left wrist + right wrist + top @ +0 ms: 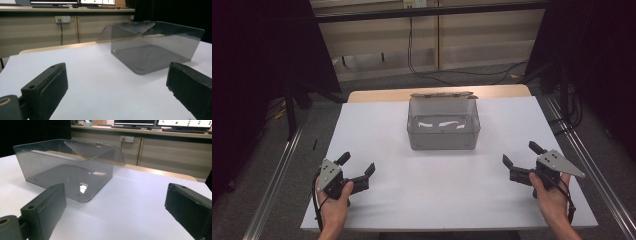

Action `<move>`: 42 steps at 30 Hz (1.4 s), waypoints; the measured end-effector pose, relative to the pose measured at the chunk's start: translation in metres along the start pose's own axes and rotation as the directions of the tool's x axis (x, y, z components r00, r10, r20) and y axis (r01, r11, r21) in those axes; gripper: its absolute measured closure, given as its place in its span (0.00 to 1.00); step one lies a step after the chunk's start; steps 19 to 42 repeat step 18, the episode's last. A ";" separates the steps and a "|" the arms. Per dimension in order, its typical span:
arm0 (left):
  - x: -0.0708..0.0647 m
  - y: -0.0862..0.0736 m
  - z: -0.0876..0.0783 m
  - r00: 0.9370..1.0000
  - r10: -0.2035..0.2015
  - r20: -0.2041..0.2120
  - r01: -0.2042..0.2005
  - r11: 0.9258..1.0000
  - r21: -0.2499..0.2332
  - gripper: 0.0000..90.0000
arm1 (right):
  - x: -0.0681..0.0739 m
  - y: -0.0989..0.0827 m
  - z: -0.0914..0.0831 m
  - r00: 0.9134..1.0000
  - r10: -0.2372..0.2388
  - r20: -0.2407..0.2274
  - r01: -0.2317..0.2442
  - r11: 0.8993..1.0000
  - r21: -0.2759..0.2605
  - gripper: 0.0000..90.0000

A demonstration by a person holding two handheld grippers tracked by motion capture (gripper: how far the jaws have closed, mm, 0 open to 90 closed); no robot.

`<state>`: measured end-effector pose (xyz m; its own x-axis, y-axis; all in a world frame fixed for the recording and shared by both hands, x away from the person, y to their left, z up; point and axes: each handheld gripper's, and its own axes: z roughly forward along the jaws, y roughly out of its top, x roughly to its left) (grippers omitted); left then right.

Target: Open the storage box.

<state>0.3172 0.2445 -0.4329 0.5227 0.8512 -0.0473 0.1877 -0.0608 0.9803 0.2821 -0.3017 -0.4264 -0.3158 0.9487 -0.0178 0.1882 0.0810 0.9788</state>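
A clear grey plastic box (443, 125) with its hinged lid (443, 94) tipped back stands at the middle rear of the white table (452, 200); it looks empty. The same box (152, 45) lies ahead and right in the left gripper view, and as box (65, 167) ahead and left in the right gripper view. My left gripper (358, 164) rests near the front left of the table, jaws spread wide, nothing between them. My right gripper (522, 154) sits near the front right, also open and empty. Each is held by a hand.
Dark curtains flank the table on both sides. A wooden strip (377, 95) edges the table's far side. Beyond it stand beige cabinets with a cable (412, 55) hanging down. Metal rails (277, 175) run along the floor by the table's sides.
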 end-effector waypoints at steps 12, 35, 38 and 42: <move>-0.007 -0.014 -0.023 1.000 -0.027 -0.010 0.027 1.000 -0.010 0.04 | -0.001 -0.012 -0.025 0.999 0.010 0.037 -0.010 1.000 -0.021 0.03; -0.001 -0.014 -0.024 0.998 -0.058 -0.034 0.058 0.998 -0.012 0.04 | -0.001 -0.012 -0.023 0.999 0.030 0.033 -0.029 0.999 -0.025 0.03; -0.001 -0.014 -0.024 0.998 -0.058 -0.034 0.058 0.998 -0.012 0.04 | -0.001 -0.012 -0.023 0.999 0.030 0.033 -0.029 0.999 -0.025 0.03; -0.001 -0.014 -0.024 0.998 -0.058 -0.034 0.058 0.998 -0.012 0.04 | -0.001 -0.012 -0.023 0.999 0.030 0.033 -0.029 0.999 -0.025 0.03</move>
